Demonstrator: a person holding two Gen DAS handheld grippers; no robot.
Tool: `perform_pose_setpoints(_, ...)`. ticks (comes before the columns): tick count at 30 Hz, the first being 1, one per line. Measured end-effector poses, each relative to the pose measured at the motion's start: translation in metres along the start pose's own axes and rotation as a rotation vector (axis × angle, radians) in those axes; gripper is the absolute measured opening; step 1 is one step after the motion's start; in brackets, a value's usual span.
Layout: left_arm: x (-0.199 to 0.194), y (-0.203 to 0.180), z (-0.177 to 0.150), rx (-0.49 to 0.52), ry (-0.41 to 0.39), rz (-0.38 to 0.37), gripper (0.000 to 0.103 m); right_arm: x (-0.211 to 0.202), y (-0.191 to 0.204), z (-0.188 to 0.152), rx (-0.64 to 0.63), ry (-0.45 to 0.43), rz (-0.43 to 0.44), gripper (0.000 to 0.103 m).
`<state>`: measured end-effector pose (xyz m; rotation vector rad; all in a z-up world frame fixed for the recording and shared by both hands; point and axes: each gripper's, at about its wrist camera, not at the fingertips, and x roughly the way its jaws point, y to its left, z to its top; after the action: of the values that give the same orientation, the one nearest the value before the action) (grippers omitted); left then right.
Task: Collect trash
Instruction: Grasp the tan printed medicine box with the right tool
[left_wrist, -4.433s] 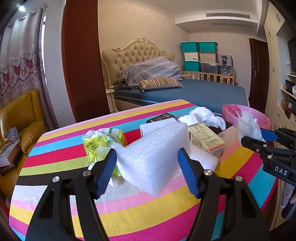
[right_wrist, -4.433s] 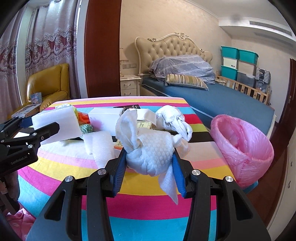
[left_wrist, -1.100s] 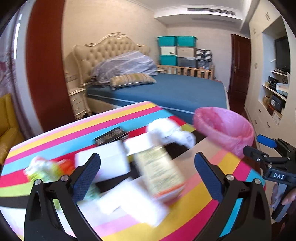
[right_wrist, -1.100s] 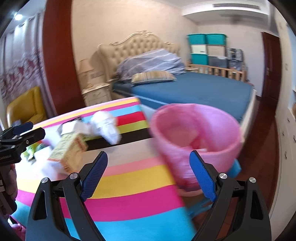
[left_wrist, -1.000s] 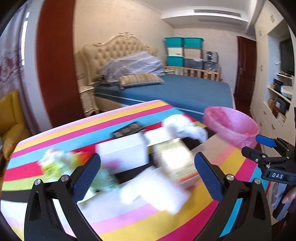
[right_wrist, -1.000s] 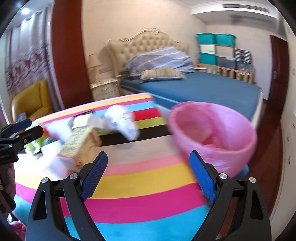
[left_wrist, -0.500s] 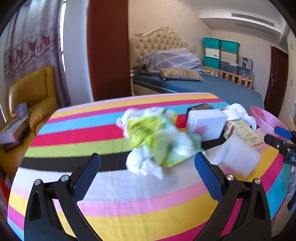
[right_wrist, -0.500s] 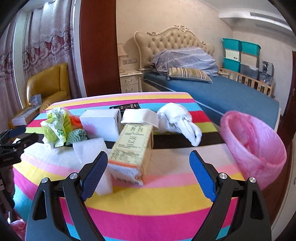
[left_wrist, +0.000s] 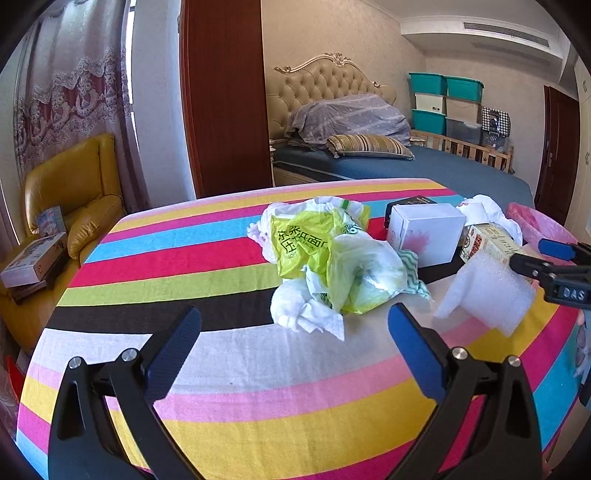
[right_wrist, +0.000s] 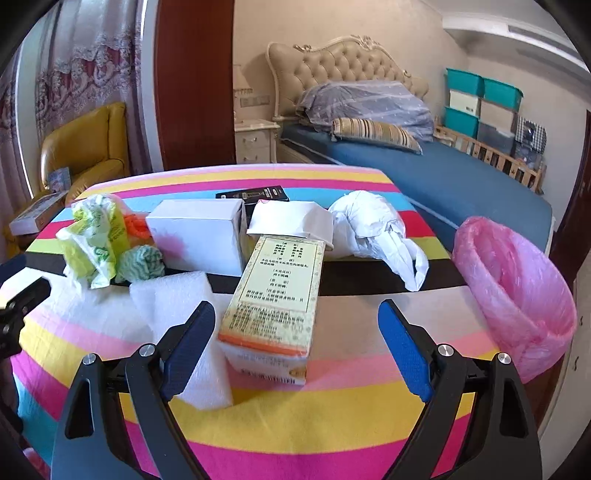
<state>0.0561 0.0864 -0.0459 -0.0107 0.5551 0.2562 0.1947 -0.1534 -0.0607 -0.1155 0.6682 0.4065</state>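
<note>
Left wrist view: pink-lined round trash bin (left_wrist: 532, 225) cut off behind white crumpled paper (left_wrist: 487, 212) and right gripper (left_wrist: 554, 258); only its rim showing.
Right wrist view: left gripper (right_wrist: 22, 295) barely in at the left edge, jaws cut off here.
Hard to read: small print on yellow printed cardboard carton (right_wrist: 275, 299); black flat box (right_wrist: 255, 194) half hidden behind white square cardboard box (right_wrist: 195, 236).
Left gripper (left_wrist: 295, 343): jaws spread wide, nothing between, aimed at yellow-green crumpled plastic bag (left_wrist: 325, 254) lying on striped tablecloth (left_wrist: 184, 258).
Right gripper (right_wrist: 295, 341): spread wide, carton's near end between the pads, not touching.
White foam sheet (right_wrist: 184, 317): flat, just beside the carton, under the left pad.
Bin (right_wrist: 517, 288): off the table's right edge, tilted open.
</note>
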Motion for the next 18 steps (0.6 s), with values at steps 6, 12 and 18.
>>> perform_pose_setpoints(6,-0.001,-0.002,-0.001,-0.002,-0.005,0.004,0.098,0.017,0.005,0.004,0.009,0.041,-0.028,0.078)
perform_pose_setpoints(12,-0.002,-0.008,-0.002,0.001,0.006,-0.014,0.098,0.010,-0.005,-0.002,0.005,0.044,-0.007,0.051)
perform_pose_setpoints(18,-0.003,-0.032,-0.004,0.039,0.023,-0.059,0.098,-0.012,-0.020,-0.016,0.002,0.023,0.035,0.050)
